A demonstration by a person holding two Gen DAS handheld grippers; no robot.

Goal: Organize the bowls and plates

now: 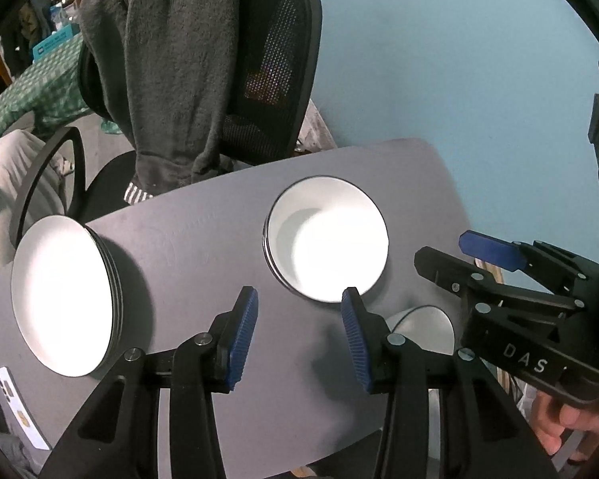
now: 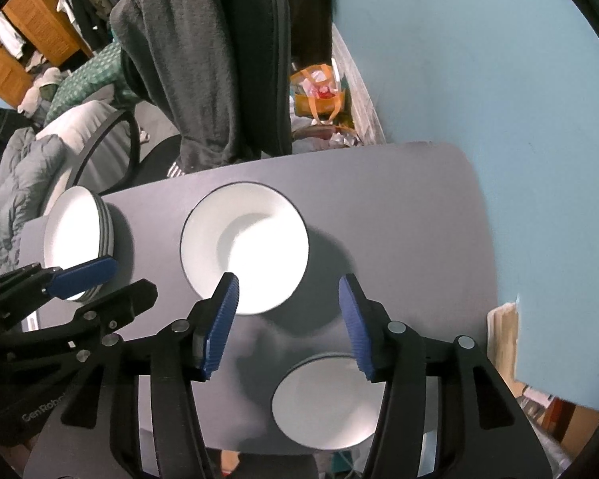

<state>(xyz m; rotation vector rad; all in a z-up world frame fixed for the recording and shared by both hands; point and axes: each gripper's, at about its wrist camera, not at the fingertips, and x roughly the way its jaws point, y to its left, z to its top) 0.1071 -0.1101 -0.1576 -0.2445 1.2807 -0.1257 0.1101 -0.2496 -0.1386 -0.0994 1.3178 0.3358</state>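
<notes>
I saw bare counter (image 2: 399,219) open along the wall side. A plate stack (image 2: 76,235), stacked bowls (image 2: 243,247) and a lone plate (image 2: 323,403) took the rest; a draped chair (image 2: 235,64) blocked the far edge.
</notes>
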